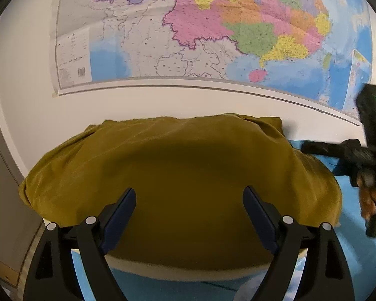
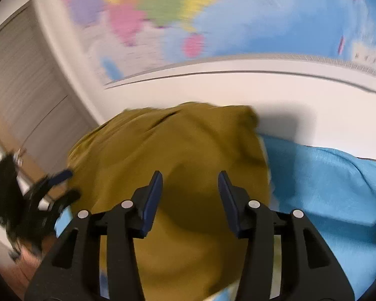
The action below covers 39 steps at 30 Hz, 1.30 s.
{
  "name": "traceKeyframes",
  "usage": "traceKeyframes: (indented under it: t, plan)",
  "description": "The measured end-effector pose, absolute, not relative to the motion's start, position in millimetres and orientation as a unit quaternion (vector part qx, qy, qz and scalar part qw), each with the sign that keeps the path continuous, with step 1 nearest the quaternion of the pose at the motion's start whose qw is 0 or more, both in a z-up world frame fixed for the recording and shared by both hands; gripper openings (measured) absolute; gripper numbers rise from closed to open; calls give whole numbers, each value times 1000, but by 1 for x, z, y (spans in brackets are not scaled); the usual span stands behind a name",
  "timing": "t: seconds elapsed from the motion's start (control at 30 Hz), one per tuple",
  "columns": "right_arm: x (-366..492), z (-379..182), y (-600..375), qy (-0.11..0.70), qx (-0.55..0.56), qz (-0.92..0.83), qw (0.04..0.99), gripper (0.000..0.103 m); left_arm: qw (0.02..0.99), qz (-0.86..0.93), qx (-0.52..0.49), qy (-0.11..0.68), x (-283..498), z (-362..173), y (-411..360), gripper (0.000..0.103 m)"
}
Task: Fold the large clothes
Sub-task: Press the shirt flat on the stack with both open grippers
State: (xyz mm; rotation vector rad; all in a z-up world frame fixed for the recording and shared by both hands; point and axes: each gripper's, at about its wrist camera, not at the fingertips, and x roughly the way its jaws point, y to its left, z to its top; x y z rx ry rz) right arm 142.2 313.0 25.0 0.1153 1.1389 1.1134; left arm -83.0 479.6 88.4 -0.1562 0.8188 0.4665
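Gaping wide and holding nothing, the left gripper (image 1: 189, 200) hovers over the folded mustard-yellow garment (image 1: 183, 175) at frame centre; the right gripper (image 2: 190, 186) likewise stands open and unladen above it. Blue cloth (image 2: 325, 188) lies right, a wall map (image 1: 213, 25) above.

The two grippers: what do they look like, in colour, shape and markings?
Both the left gripper and the right gripper have black angular plastic linkages, round silver pins at the joints, and flat dark blue pads on the fingers. No cables or sleeves show.
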Motion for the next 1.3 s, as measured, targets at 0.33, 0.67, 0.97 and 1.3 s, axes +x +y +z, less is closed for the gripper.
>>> traceKeyframes:
  t: [0.33,0.67,0.97,1.3]
  plan:
    - [76,27,292,478,-15,500,722,49,880,242,-70,403,-93,74,471,84]
    - [48,32,283,475,-31,507,719,50,875,239,-89,411,-105,66,465,87]
    - [28,50,270,460,-17,498,735,58,872,256,-121,400,-122,70,443,88]
    - [10,58,253,467,-8,501,728,64,879,266,-111,380,-143,81,400,96]
